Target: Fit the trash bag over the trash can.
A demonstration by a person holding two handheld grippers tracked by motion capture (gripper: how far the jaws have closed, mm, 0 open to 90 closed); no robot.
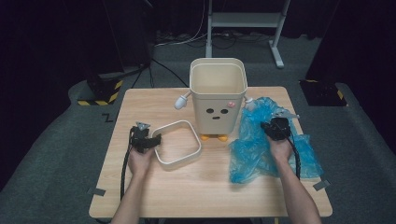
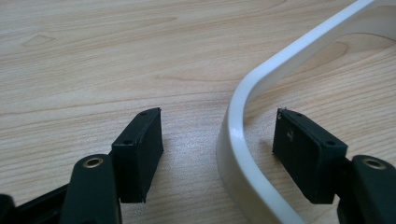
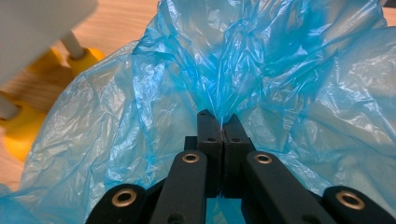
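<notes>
Blue bag (image 1: 261,144): it lies crumpled on the right part of the counter (image 1: 205,186), just beside the bin; in the right gripper view (image 3: 289,84) its folds run together to one pinched point.
Hidden at the bag: the right hand and the right claw cover its middle in the high view, and its opening is hard to make out among the folds.
Right claw (image 3: 223,122): pressed together, and it pinches a thin ridge of the blue film between the pad tips; in the high view (image 1: 276,128) it stands over the bag.
Ring frame (image 1: 176,143): a cream, rounded-square rim that lies flat on the counter, left of the bin; in the left gripper view (image 2: 243,140) one curved corner is seen and the rest is cut off by the picture edge.
Left claw (image 2: 219,140): spread wide, one jaw outside the ring wall and one inside; the pads stand apart from the wall and do not press on it.
Bin (image 1: 218,95): cream, with a drawn face and small yellow feet (image 3: 18,126), upright at the back centre of the counter; in the right gripper view its body is blurred.
</notes>
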